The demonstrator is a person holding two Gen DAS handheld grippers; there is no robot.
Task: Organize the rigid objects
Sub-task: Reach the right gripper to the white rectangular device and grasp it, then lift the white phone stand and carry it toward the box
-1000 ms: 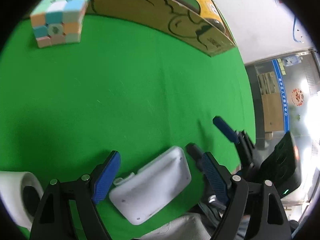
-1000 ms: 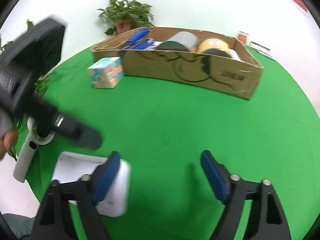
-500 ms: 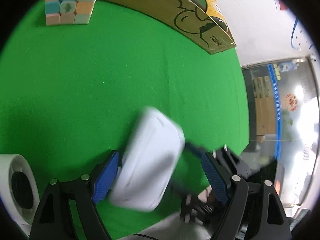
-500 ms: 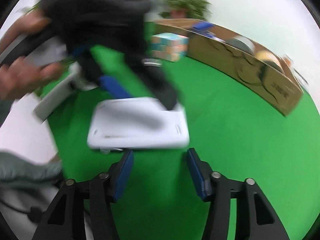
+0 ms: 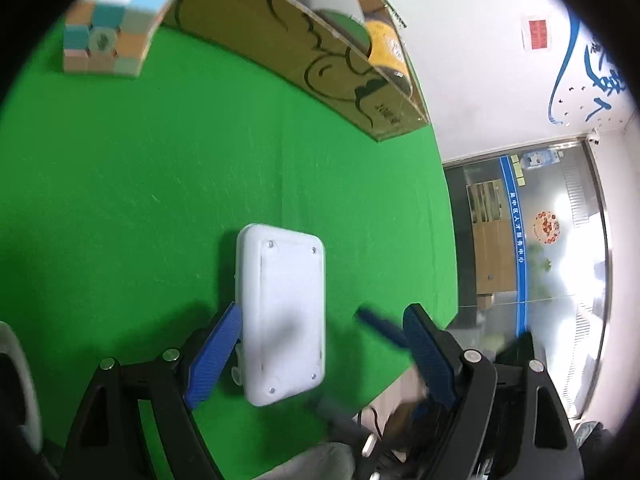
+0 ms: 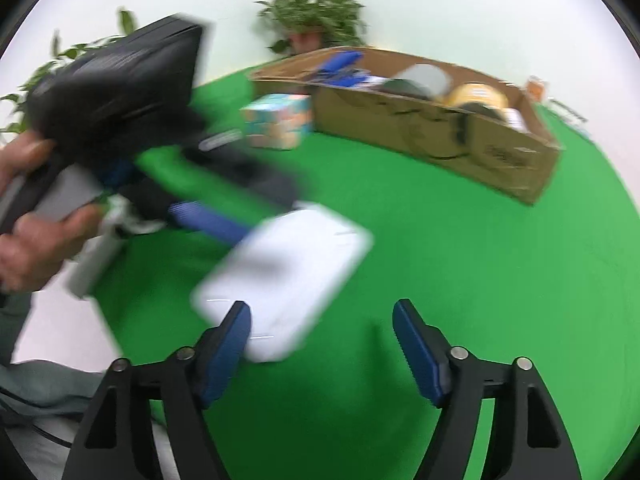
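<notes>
A flat white plastic case lies on the green cloth, its screwed underside up. My left gripper is open, its left finger beside the case's near left edge. In the right wrist view the case is blurred, with my open right gripper just in front of it and the left gripper reaching it from the left. A pastel puzzle cube sits by a cardboard box. The cube and box also show far behind the case.
The box holds tape rolls and blue items. A white handheld fan lies at the left table edge. Potted plants stand behind the table. The table's right edge drops to the room floor.
The white case has been turned and shifted from lying crosswise near the table edge to lengthwise in front of my left gripper. Both grippers have moved close around it.
</notes>
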